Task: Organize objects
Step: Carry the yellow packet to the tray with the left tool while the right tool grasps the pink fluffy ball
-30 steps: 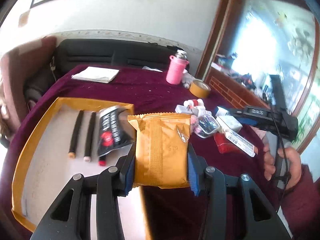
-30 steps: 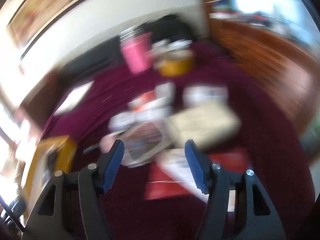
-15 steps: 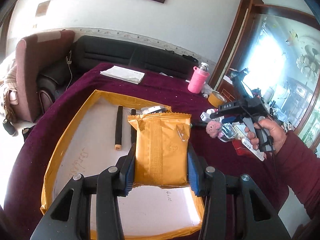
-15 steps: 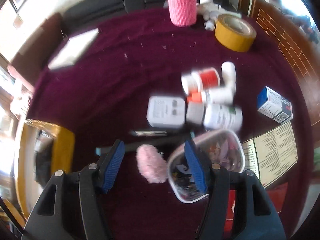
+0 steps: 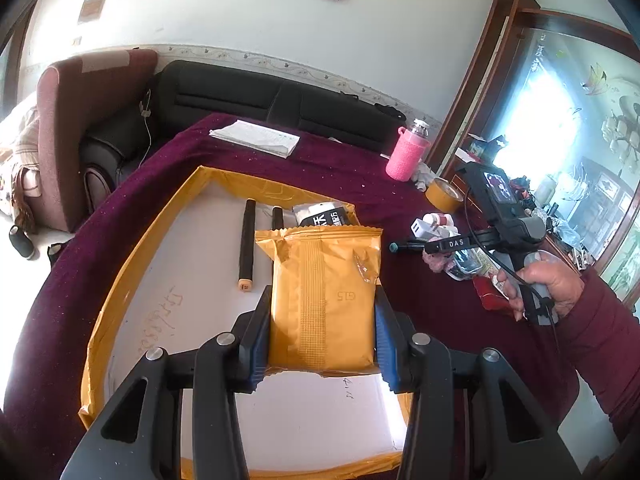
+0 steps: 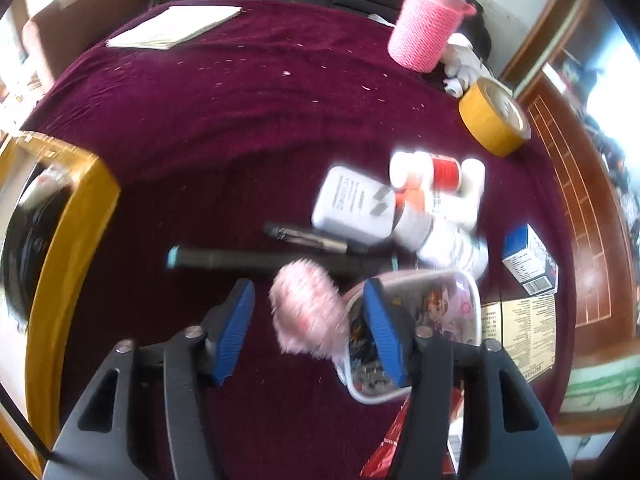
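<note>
Counter [image 6: 240, 120]: tray [image 5: 140, 280] holding three items; your left claw [image 5: 322, 336] gripping packet [image 5: 324, 300]; right claw [image 6: 308, 332], closing, straddling unheld pompom [image 6: 308, 316]; clutter waiting.

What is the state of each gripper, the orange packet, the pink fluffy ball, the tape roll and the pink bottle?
left gripper: shut on the orange packet, above the tray.
right gripper: open, jaws have just been closing, pink fluffy ball between them, not yet pinched.
tape roll: lying flat on the cloth.
pink bottle: upright, capped.
</note>
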